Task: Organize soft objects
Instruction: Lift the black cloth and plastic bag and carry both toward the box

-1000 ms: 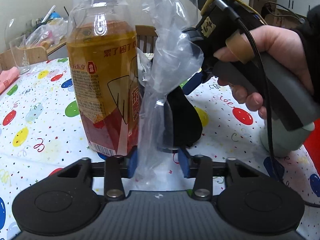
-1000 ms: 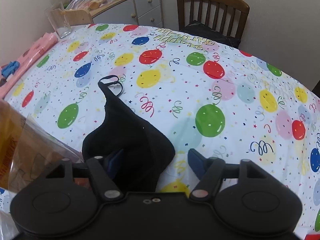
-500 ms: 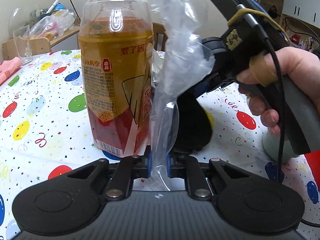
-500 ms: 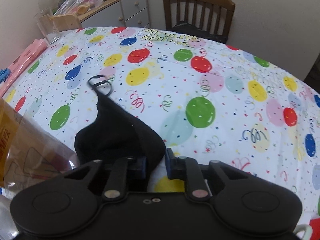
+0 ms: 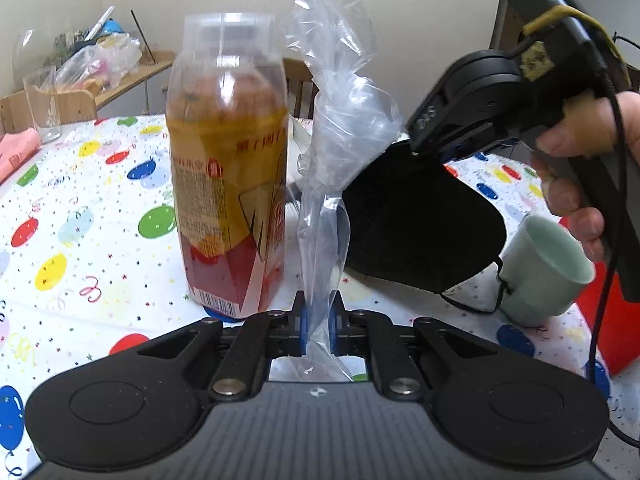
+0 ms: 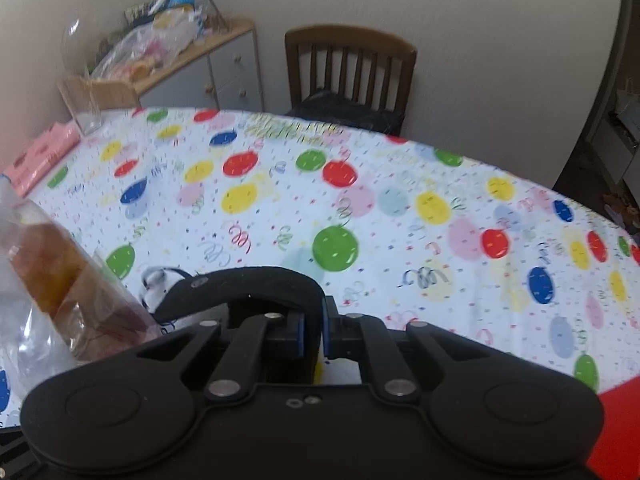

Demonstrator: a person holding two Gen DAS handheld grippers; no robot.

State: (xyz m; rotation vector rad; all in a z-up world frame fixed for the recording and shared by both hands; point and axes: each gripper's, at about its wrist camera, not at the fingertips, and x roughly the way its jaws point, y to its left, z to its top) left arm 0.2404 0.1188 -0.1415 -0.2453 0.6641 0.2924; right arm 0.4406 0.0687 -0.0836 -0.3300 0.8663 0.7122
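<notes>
Left gripper: jaws clamped on crumpled clear plastic bag, which rises straight ahead of them.
Right gripper: jaws closing, pinching black fabric face mask; mask drapes leftward.

We see home dining room. Tabletop under party cloth with balloons, streamers. Wooden chair pushed against far edge. Sideboard with drawers by wall, top piled with bags, pens, household clutter. Drinking glass at tabletop corner, pink packet beside it. Mug and drink bottle near us. Plain cream walls.
</notes>
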